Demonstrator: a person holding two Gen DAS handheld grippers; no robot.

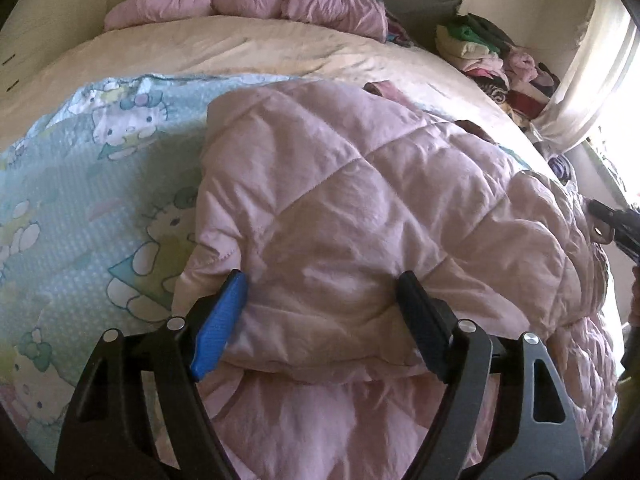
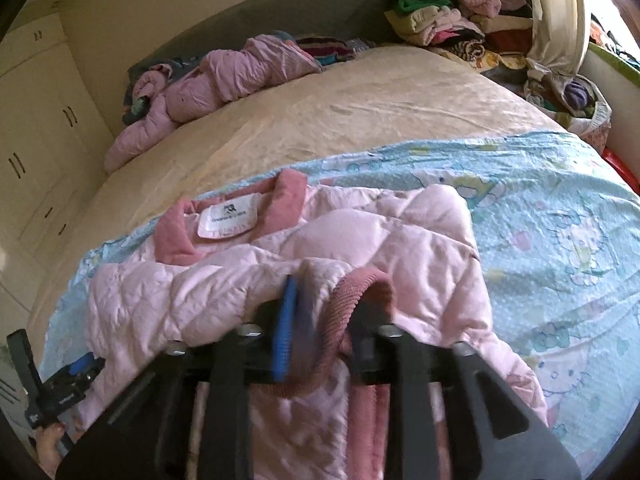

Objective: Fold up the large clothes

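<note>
A pale pink quilted jacket point(image 1: 360, 184) lies on a light blue cartoon-print blanket point(image 1: 100, 184) on the bed. My left gripper point(image 1: 322, 280) has a thick puffy fold of the jacket clamped between its blue and black pads. In the right wrist view the jacket point(image 2: 360, 232) shows its darker pink collar with a white label point(image 2: 228, 220). My right gripper point(image 2: 328, 304) is blurred, its jaws stand apart, and the ribbed pink sleeve cuff point(image 2: 352, 292) hangs loosely between them. Each gripper also shows at the other view's edge: the right gripper point(image 1: 612, 228) and the left gripper point(image 2: 60, 384).
Beyond the blanket point(image 2: 560, 220) the bed has a cream sheet point(image 2: 340, 112). A second, mauve padded jacket point(image 2: 200, 88) lies crumpled at the headboard. A heap of mixed clothes point(image 2: 460, 28) sits at the far right corner by a curtain point(image 1: 592, 72). Wardrobe doors point(image 2: 36, 140) stand on the left.
</note>
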